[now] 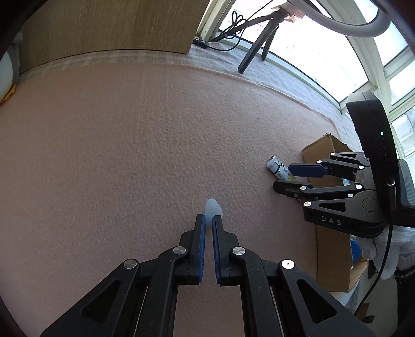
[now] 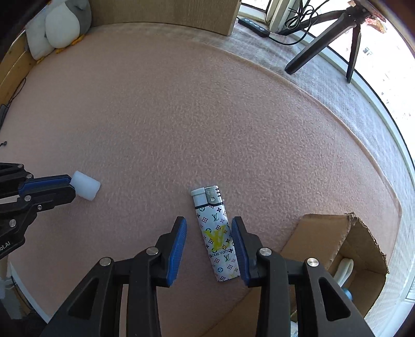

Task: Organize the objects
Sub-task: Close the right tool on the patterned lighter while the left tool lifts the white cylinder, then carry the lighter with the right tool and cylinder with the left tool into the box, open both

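Observation:
A small pale translucent cylinder (image 1: 213, 208) (image 2: 85, 185) lies on the pink mat, and my left gripper (image 1: 209, 219) (image 2: 69, 187) is shut on its near end. A white lighter (image 2: 218, 233) (image 1: 280, 169) with a coloured monogram print and a metal top lies flat on the mat. My right gripper (image 2: 208, 224) (image 1: 281, 176) is open, its blue-padded fingers straddling the lighter; the right pad looks close to the lighter's side. A cardboard box (image 2: 363, 259) (image 1: 329, 248) lies to the right, with white and blue items inside.
A grey and white penguin plush (image 2: 64, 24) sits at the far left corner by a wooden board (image 1: 109, 28). A black tripod (image 2: 324, 44) and a power strip (image 2: 255, 26) with cables stand by the window. A white-gloved hand (image 1: 389, 248) holds the right gripper.

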`<state>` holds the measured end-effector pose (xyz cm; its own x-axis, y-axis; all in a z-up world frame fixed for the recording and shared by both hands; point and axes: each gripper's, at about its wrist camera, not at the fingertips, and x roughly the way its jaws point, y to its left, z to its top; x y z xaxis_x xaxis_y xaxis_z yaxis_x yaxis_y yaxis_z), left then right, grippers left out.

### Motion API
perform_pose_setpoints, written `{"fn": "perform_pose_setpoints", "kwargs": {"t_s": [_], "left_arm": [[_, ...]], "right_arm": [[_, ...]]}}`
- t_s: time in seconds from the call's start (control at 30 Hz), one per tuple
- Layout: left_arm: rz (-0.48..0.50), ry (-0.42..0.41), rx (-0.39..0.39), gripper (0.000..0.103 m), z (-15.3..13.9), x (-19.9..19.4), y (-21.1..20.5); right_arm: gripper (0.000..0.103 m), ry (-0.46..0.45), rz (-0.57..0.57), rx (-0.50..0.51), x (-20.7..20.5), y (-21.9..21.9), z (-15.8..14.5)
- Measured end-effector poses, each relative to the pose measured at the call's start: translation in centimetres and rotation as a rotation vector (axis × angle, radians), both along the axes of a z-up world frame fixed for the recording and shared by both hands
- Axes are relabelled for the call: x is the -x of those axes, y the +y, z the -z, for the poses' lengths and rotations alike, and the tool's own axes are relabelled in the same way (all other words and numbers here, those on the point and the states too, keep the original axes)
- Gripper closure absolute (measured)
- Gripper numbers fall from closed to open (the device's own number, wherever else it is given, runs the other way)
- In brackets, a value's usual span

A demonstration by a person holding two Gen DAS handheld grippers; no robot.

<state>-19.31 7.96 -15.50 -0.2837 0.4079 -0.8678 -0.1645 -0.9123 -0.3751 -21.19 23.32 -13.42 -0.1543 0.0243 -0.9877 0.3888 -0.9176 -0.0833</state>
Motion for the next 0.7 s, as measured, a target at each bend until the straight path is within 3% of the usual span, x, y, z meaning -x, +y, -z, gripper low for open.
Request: {"fn": "perform_pose_setpoints", "kwargs": {"t_s": [0.13,0.2,0.27,0.4,0.5,0.7], "left_arm": [[-0.017,-0.003,0.000,0.088,0.1,0.5,0.1],[-0.018,-0.009,0.007,0.082,0.3,0.8,0.4],[-0.011,-0.012,0.009,0.078,0.6,0.9,0.9],[-0.021,0.003,0.023,0.078,1.0,1.2,1.7],[-0.032,0.015,0.028,0.091,1.3,1.5,1.9],[-0.031,0.037,0.022,0.094,0.4,1.3,2.2]], "right_arm": [[0.071,-0.008,0.016,0.020,0.1,0.3,0.0],[0.081,-0.021,0.028,0.048,0.1,0.4,0.0],[0.082,-0.021,0.030,0.055,-0.2,0.3,-0.1],[0.082,-0.006,0.060,0.081,-0.5,0.7,-0.2],[0.082,0.004,0.099,0.115,-0.6,1.2,-0.3],[0.082,0.043,0.159,0.208,-2.3,2.5,-2.0]]}}
